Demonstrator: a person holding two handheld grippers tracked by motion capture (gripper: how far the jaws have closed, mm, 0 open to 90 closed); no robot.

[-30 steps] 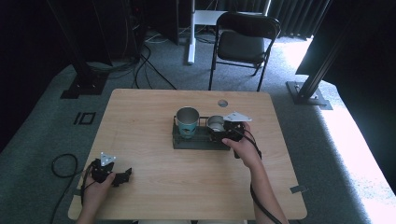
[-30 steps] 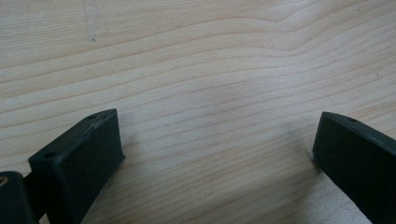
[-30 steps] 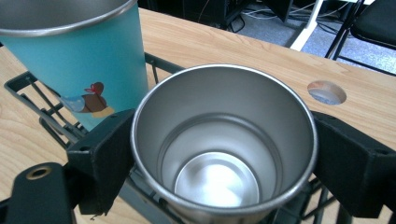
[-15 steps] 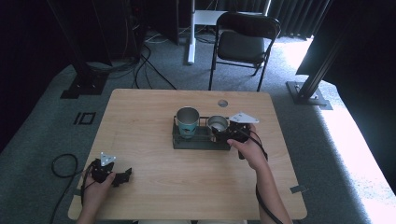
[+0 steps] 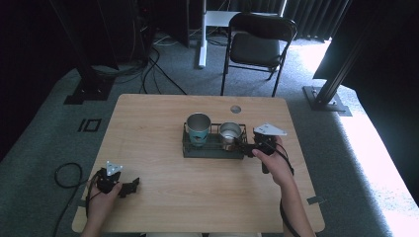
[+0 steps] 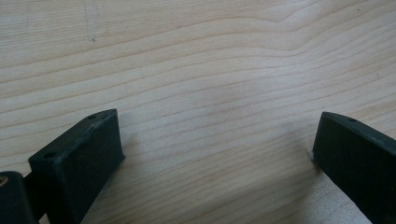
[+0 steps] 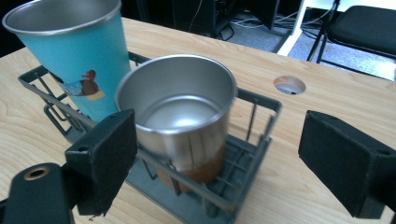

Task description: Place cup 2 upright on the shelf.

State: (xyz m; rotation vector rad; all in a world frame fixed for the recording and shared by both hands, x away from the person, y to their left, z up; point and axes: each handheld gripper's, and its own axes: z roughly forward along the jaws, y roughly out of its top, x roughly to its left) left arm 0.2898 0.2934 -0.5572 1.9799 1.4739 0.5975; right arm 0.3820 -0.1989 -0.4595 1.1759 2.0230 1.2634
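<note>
Nearest, at the lower left of the high view, the person's left hand (image 5: 101, 197) held the left gripper (image 5: 129, 187) low over the wooden table (image 5: 148, 128). Its two black jaws stood wide apart with bare wood grain between them in the left gripper view, gripping nothing; it looked parked out of the way, well apart from everything else.

Farther in, right of centre in the high view, the right hand (image 5: 273, 165) held the right gripper (image 5: 243, 147) at the right end of a dark wire rack (image 5: 213, 150). Its jaws were also spread wide and empty. In the right gripper view, its left jaw stood just beside a steel cup (image 7: 182, 121) with a brown base, upright in the near end of the rack; whether they touched could not be told.

Behind that cup, at the upper left of the right gripper view, stood a teal tumbler (image 7: 77, 56) with a duck picture, also upright in the rack. The rack's wire wall ran across the steel cup's lower half, so a grasp would probably need to take the rim.

Beyond, a round cable hole (image 5: 235, 109) marked the tabletop, and a black folding chair (image 5: 257, 47) stood at the top of the high view.
</note>
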